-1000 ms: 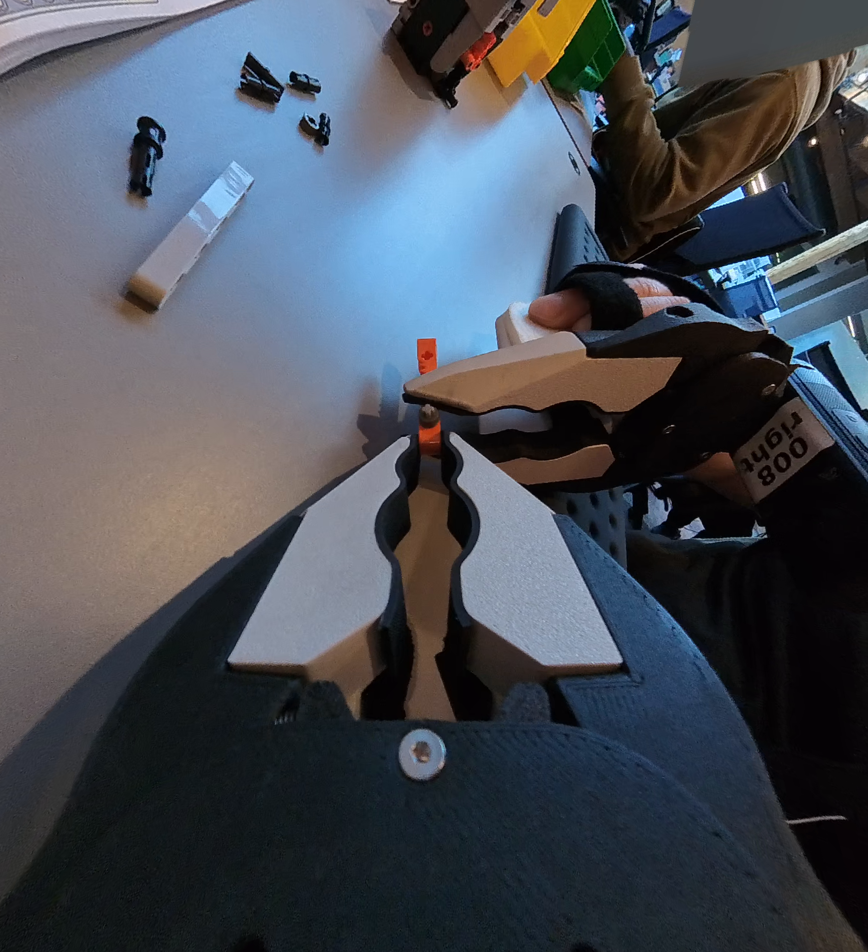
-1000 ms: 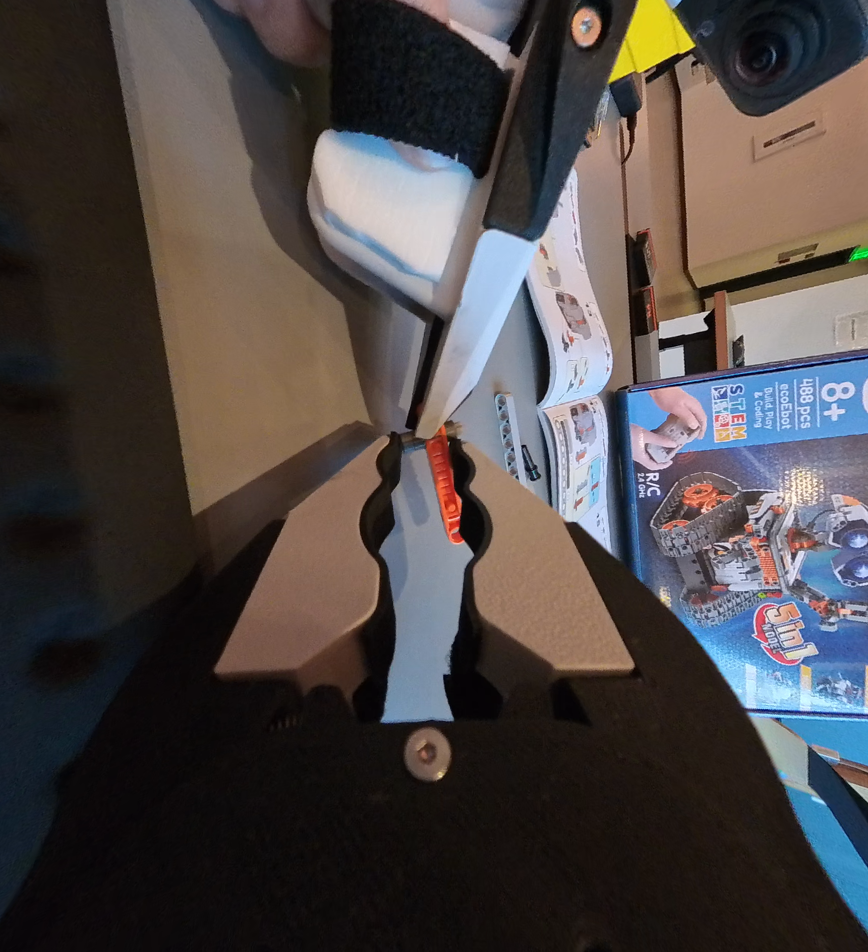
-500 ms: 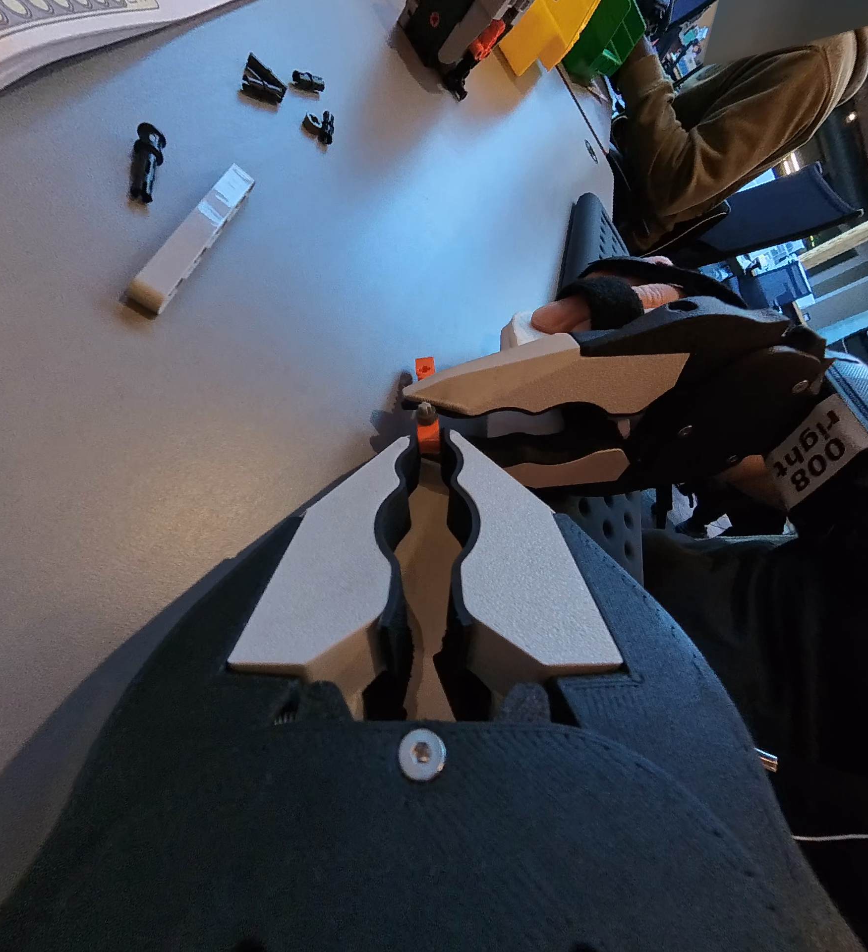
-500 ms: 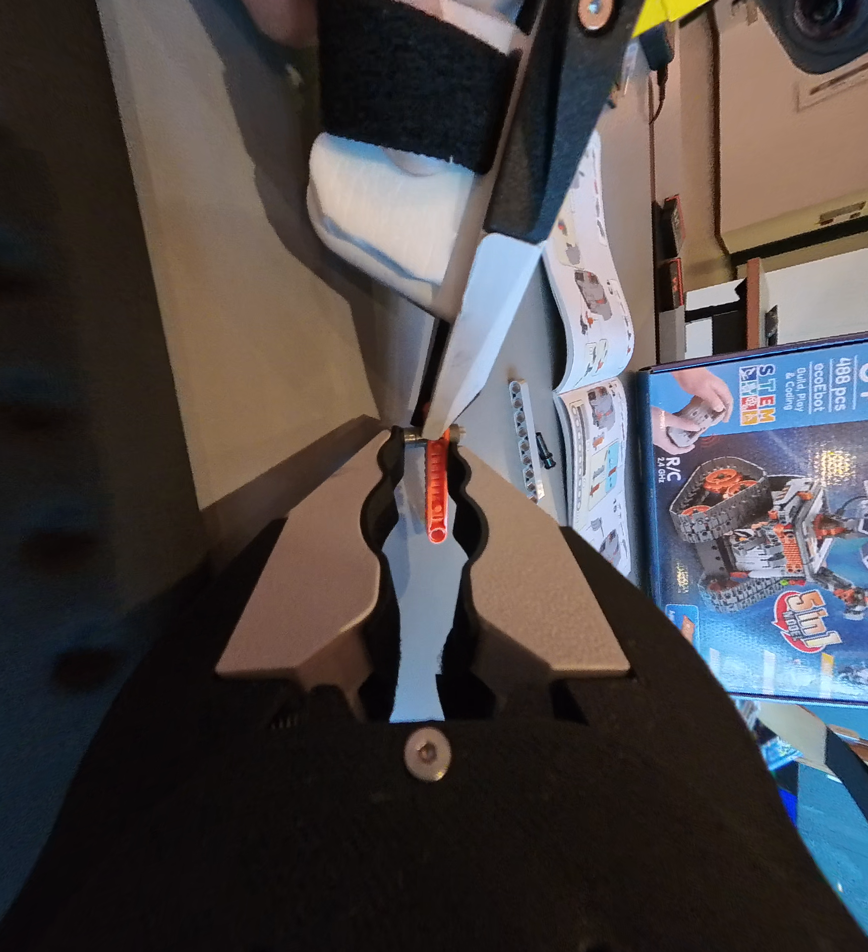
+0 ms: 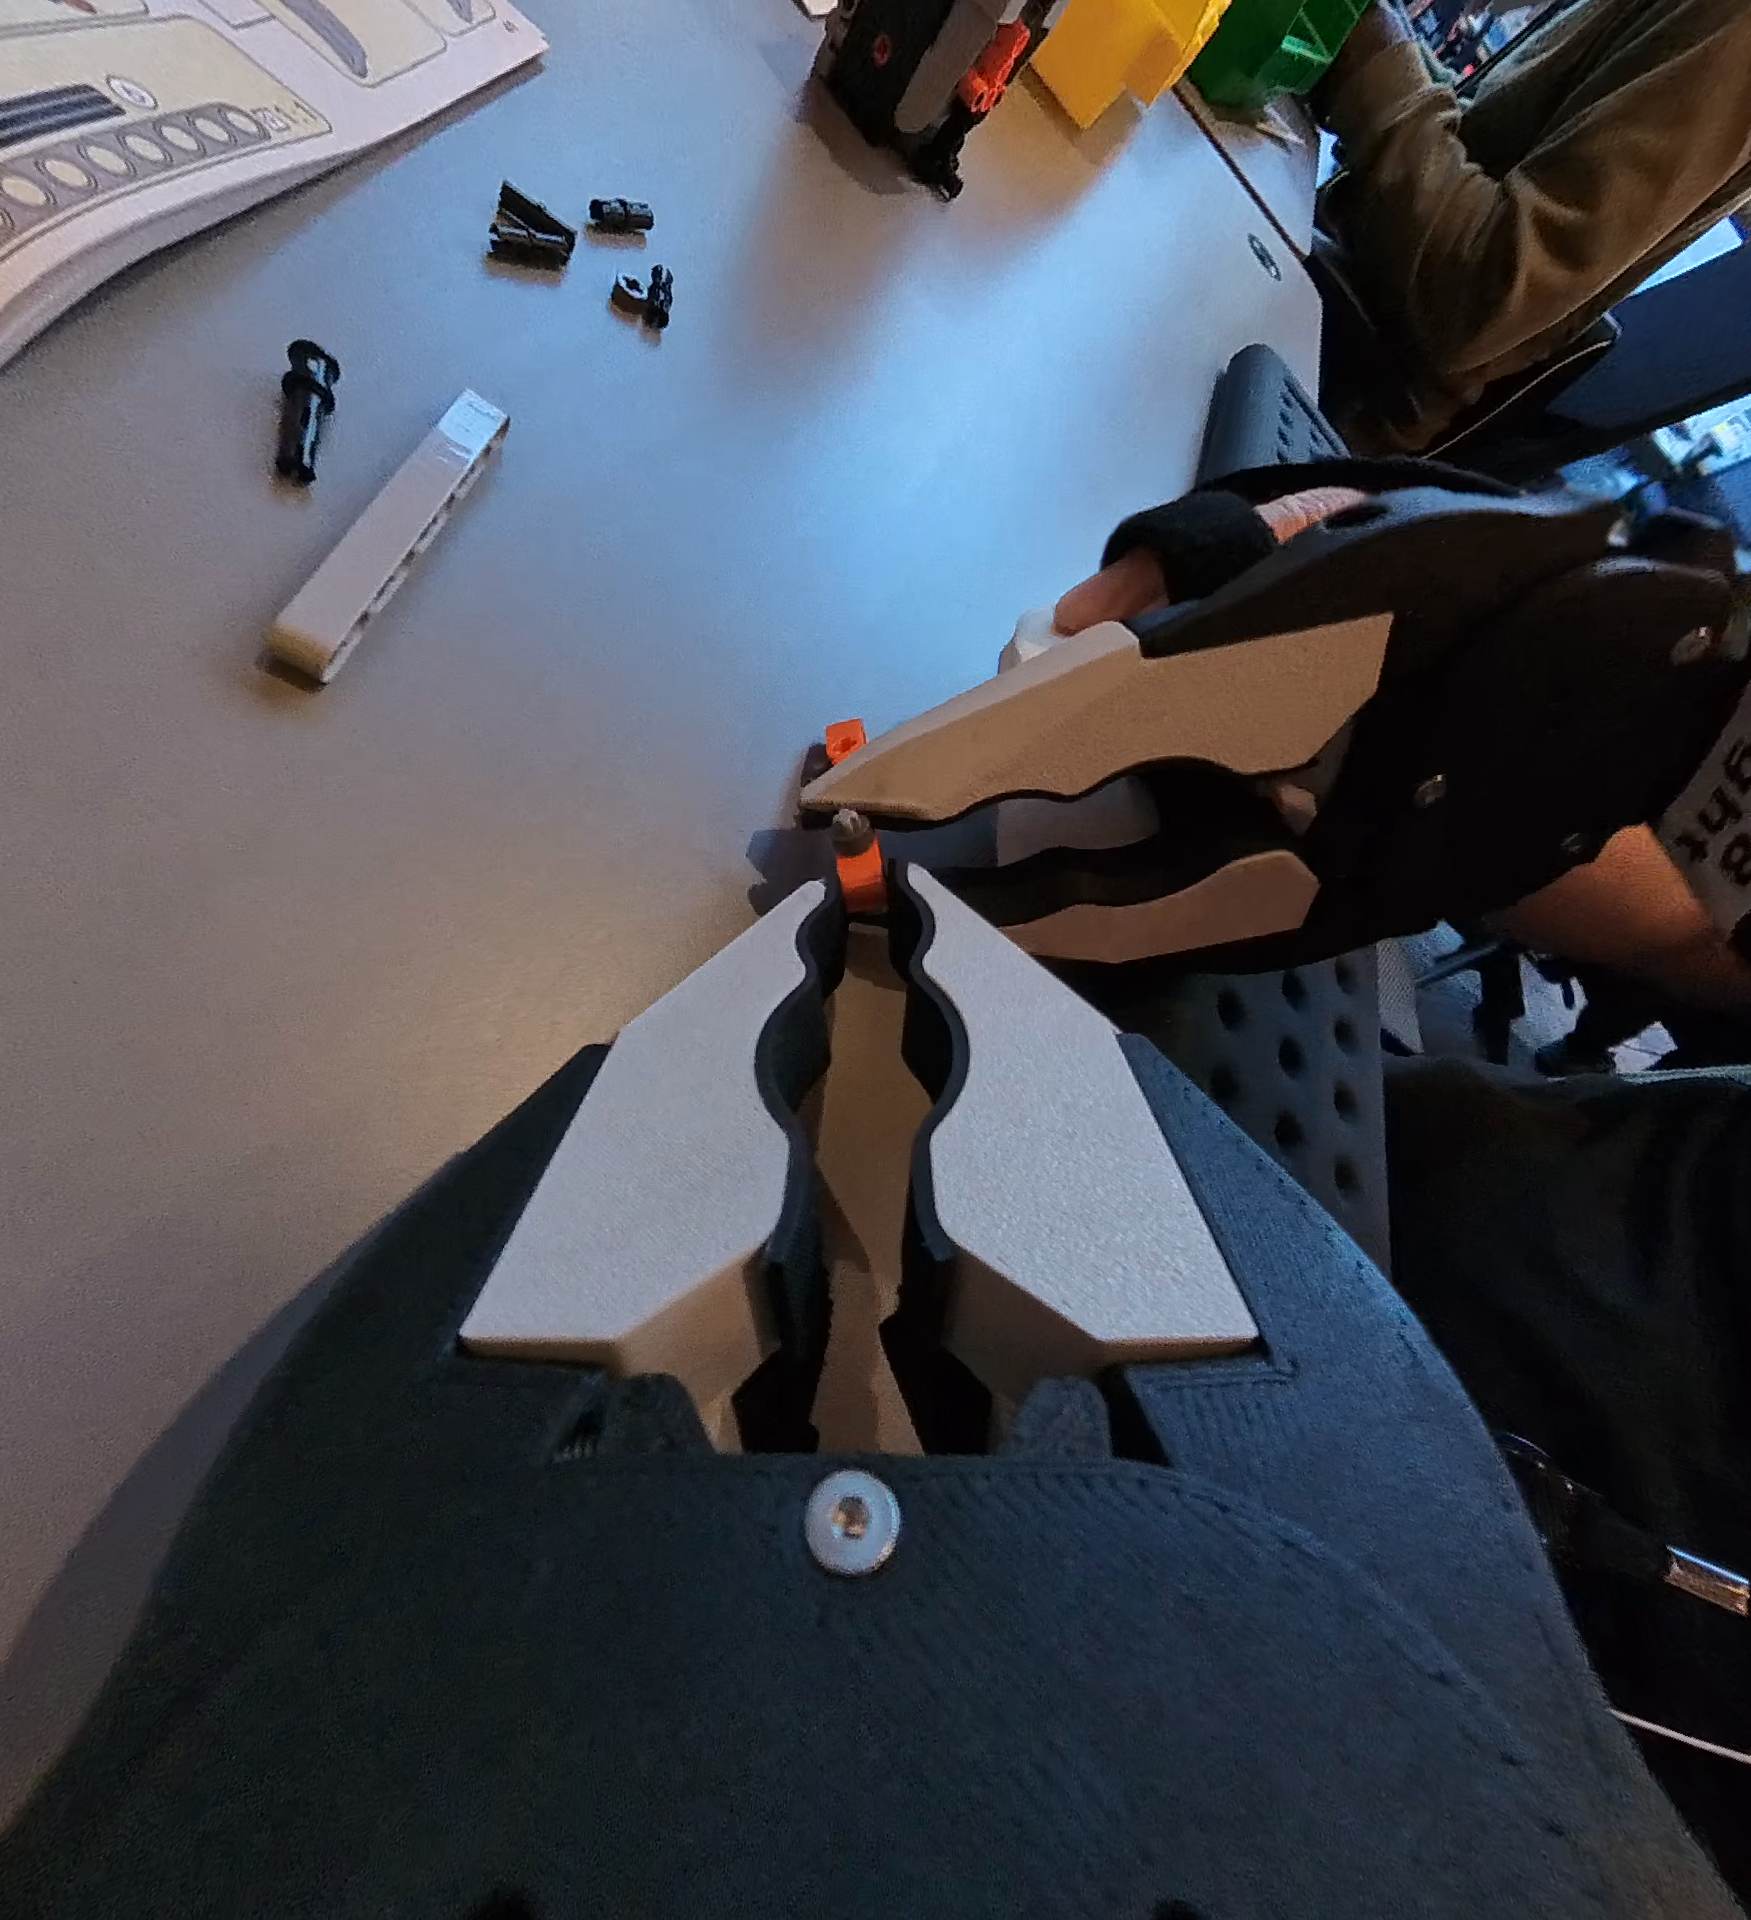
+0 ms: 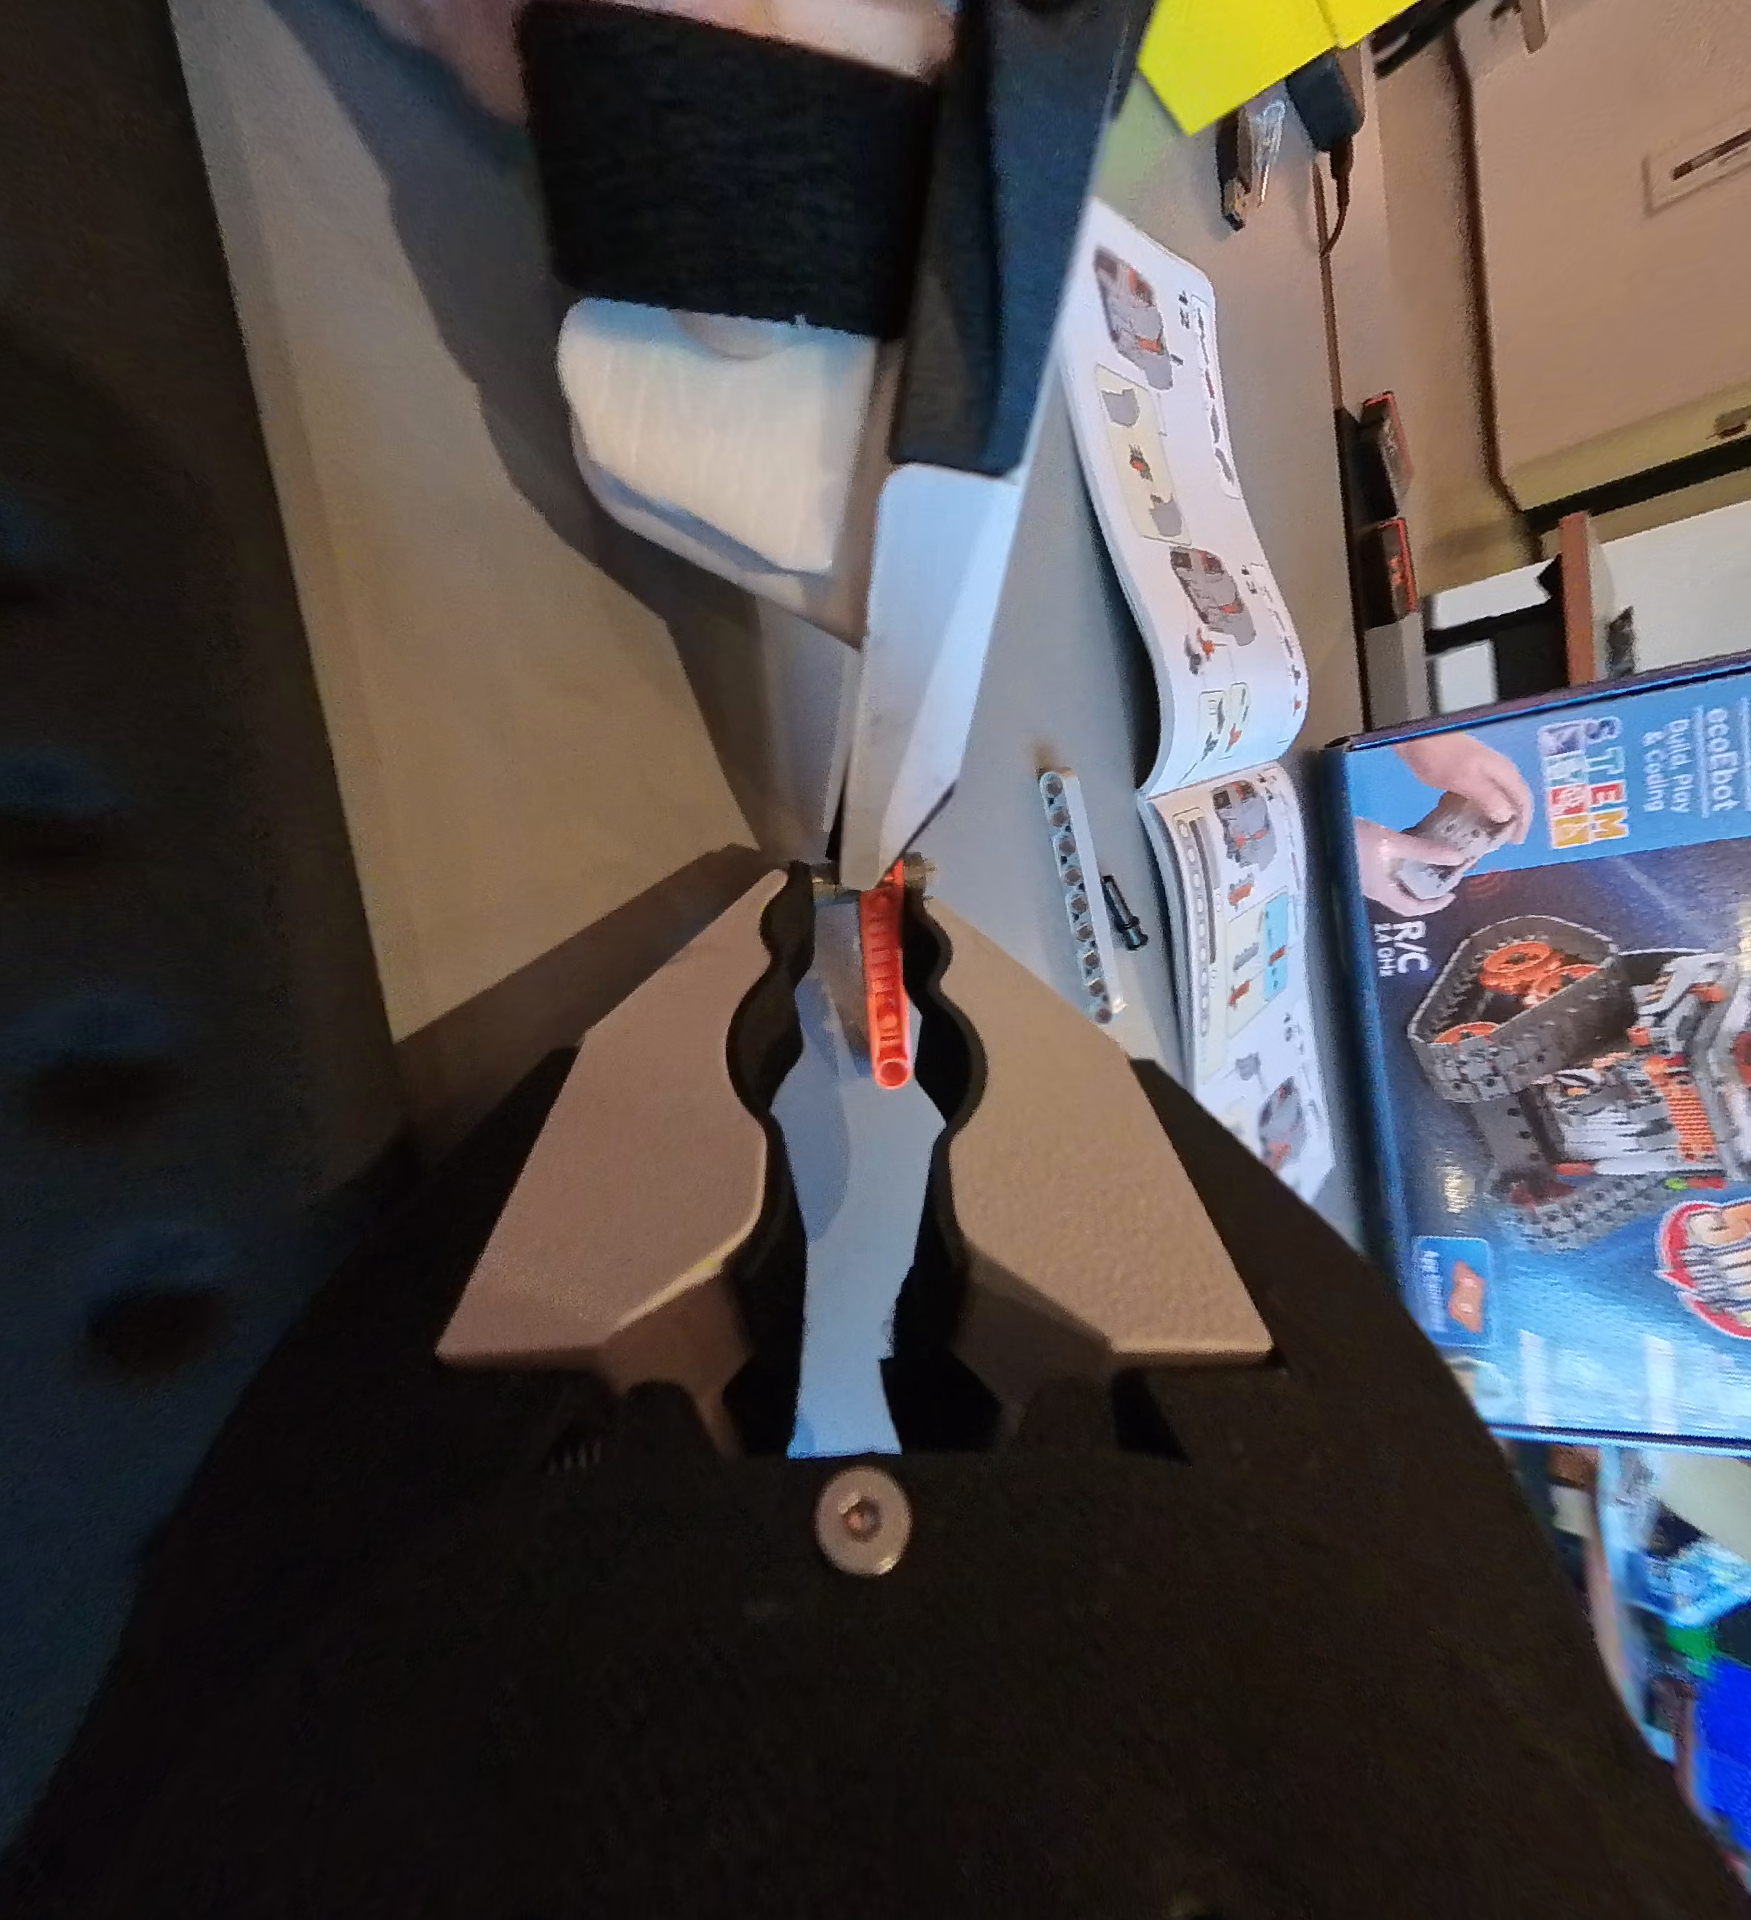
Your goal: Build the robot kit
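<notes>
My left gripper (image 5: 863, 896) is shut on one end of a small orange beam (image 5: 858, 875) just above the grey table (image 5: 175, 935). A short grey pin (image 5: 850, 828) sticks out of the beam. My right gripper (image 6: 871, 878) comes in from the right, shut across the pin (image 6: 918, 868). The beam (image 6: 886, 987) runs back between its fingers. In the left wrist view its upper finger (image 5: 1110, 717) covers the beam's middle, and the far orange end (image 5: 845, 738) shows past it. One left finger (image 6: 912, 707) reaches down to the pin in the right wrist view.
A long grey beam (image 5: 388, 540) and several black pins (image 5: 302, 410) lie on the table to the left. An open instruction booklet (image 5: 71, 156), a part-built model (image 5: 912, 62) and yellow and green bins (image 5: 1120, 52) sit farther back. A blue kit box (image 6: 1598, 1039) stands beyond. A person's sleeve (image 5: 1525, 187) is at the right.
Both grippers keep their hold and stay tip to tip. The pair has shifted slightly. The orange beam has swung from tilted to pointing straight back between the right fingers.
</notes>
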`<state>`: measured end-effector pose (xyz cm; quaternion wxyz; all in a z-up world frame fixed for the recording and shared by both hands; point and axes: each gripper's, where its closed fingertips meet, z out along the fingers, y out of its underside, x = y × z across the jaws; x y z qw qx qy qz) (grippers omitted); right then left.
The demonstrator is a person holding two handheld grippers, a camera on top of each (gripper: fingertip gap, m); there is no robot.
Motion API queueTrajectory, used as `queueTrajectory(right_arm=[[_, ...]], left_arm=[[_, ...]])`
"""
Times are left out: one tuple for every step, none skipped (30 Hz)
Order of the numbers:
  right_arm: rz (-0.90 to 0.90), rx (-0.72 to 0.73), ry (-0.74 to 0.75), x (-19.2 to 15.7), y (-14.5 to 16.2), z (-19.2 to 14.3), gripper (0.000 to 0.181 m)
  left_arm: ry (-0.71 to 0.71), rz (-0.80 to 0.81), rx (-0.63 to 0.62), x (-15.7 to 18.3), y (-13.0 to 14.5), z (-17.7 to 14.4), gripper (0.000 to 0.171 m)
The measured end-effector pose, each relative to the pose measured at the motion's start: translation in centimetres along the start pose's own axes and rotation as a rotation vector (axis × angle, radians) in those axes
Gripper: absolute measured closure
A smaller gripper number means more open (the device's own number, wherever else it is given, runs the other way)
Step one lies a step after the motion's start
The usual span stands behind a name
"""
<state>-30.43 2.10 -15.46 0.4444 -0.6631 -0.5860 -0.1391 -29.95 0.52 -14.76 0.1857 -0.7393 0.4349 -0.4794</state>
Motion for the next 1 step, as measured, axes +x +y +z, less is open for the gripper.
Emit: queueTrajectory(right_arm=[[0.030,0.008,-0.016,-0.02,-0.01,-0.02,0.167]], left_arm=[[-0.003,0.007,-0.001,0.03,0.01,0.01,0.166]])
